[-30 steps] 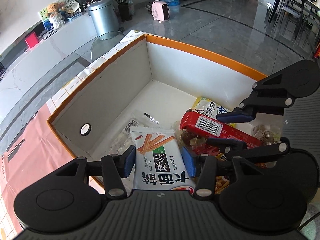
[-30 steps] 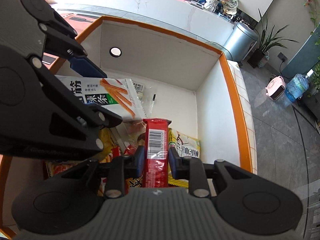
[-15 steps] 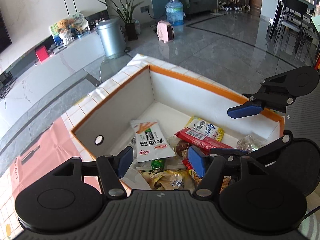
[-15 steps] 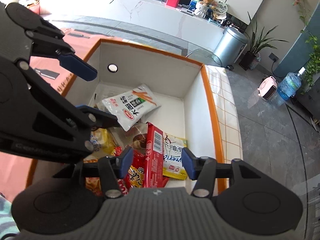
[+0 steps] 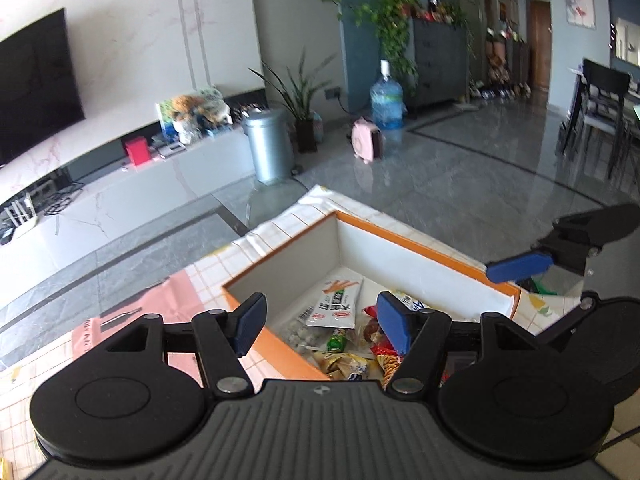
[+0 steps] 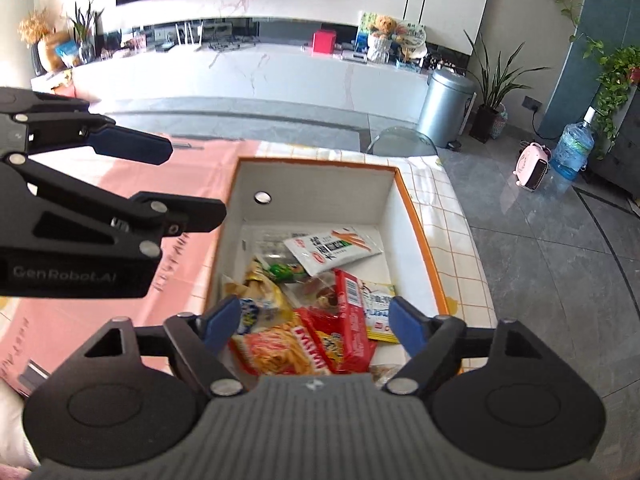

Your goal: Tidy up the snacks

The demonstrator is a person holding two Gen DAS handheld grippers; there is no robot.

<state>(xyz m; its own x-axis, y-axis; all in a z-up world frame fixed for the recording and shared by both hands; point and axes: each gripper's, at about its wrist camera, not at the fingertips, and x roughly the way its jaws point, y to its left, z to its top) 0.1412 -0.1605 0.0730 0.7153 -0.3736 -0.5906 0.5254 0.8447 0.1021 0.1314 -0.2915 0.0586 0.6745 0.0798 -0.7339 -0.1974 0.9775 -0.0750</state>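
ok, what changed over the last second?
Left gripper let go of the white snack bag; right gripper released the red bar, its jaws opening. Both lifted away. Both snacks lie in the box, which stayed put.

Right tongs (image 6: pixel 314 326) opening, empty, above snack-filled box (image 6: pixel 416 216)

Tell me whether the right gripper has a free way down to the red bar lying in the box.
Probably yes. The right gripper hangs above the open-topped box with nothing between its opening jaws, and the red bar lies on top of the pile, uncovered. The left gripper stands off to the side.
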